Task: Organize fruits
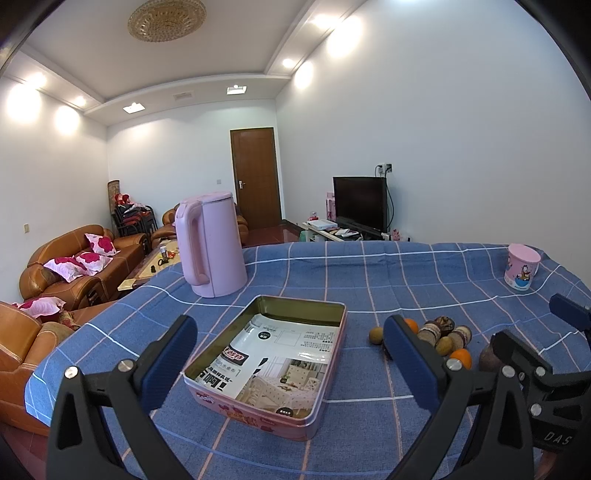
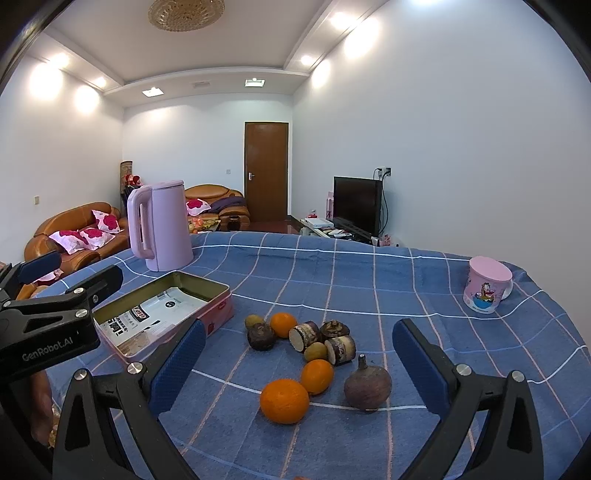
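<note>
Nearest orange [image 2: 284, 401] lies between right gripper's [image 2: 299, 363] spread jaws.

White walls [image 2: 443, 129] and a white stepped ceiling [image 2: 207, 51] with bright recessed spotlights and a round ornamental fixture [image 2: 186, 13]. A brown wooden door [image 2: 266, 171] stands in the far wall. Tan leather sofas [image 1: 70, 266] with pink floral cushions line the left; a dark television [image 2: 357, 203] sits far right on a low stand.
</note>
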The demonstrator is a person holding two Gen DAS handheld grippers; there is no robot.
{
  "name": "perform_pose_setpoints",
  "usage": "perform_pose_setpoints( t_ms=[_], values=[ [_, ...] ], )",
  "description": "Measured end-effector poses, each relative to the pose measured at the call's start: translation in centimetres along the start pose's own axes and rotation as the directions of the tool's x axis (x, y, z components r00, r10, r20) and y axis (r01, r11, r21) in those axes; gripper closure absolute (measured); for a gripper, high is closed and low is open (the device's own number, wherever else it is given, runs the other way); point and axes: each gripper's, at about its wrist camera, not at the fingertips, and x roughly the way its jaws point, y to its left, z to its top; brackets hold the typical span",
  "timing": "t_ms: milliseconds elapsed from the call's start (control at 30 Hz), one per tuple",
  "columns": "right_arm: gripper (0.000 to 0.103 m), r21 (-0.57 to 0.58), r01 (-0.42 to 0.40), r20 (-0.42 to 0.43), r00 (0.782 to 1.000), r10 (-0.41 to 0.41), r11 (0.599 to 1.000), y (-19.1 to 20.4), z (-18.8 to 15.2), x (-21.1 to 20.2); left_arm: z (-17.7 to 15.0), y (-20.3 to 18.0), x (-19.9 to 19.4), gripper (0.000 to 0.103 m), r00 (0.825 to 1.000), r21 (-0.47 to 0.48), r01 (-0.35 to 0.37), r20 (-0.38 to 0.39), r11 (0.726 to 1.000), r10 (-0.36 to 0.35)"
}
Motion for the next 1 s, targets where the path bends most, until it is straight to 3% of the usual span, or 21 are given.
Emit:
perform_pose_setpoints(
  t_ms=[800,1000],
  values=[
    [0.001,0.018,0.005,-0.018,1.000,-0.004,1.000,-0.8,-0.8,0.4,-1.0,-1.2,0.3,0.000,1.000,0.028,0.007,-0.025,1.000,-0.007],
    [0.001,0.025,0.052,-0.041,0.998,-0.051,0.998,-2.2,-1.3,0.9,-1.7,-2.4,1.2,0.000,0.998,0.042,0.032,-0.058,0.999,-0.030]
  ],
)
